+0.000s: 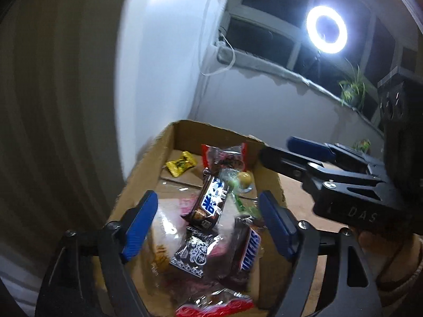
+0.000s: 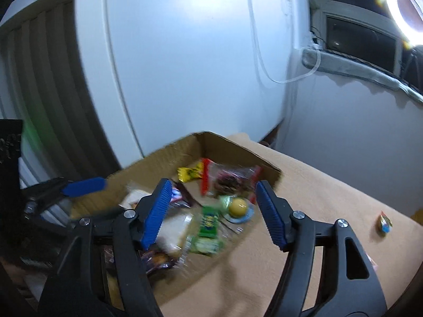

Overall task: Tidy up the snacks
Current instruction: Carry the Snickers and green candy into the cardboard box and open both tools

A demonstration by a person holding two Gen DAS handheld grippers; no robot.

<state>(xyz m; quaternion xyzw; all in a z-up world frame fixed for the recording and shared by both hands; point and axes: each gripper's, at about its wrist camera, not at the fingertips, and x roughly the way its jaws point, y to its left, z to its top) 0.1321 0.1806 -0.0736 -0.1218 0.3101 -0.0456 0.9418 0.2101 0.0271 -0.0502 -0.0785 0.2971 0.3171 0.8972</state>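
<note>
A cardboard box (image 1: 182, 134) holds several wrapped snacks: a brown bar (image 1: 211, 200), a Snickers bar (image 1: 249, 248), a yellow packet (image 1: 181, 164), a red-edged clear bag (image 1: 224, 158) and a yellow ball sweet (image 1: 244, 178). My left gripper (image 1: 208, 224) is open and empty above the box. My right gripper (image 2: 211, 211) is open and empty over the box (image 2: 169, 155), above a green packet (image 2: 208, 222) and the yellow ball sweet (image 2: 238, 206). The right gripper also shows in the left wrist view (image 1: 304, 153), at the box's right.
The box stands on a tan tablecloth (image 2: 317, 185). One small wrapped sweet (image 2: 384, 223) lies on the cloth at the right. A white fridge (image 2: 185, 66) stands behind the box. A ring light (image 1: 327, 29) and a windowsill with plants (image 1: 353, 89) are at the back right.
</note>
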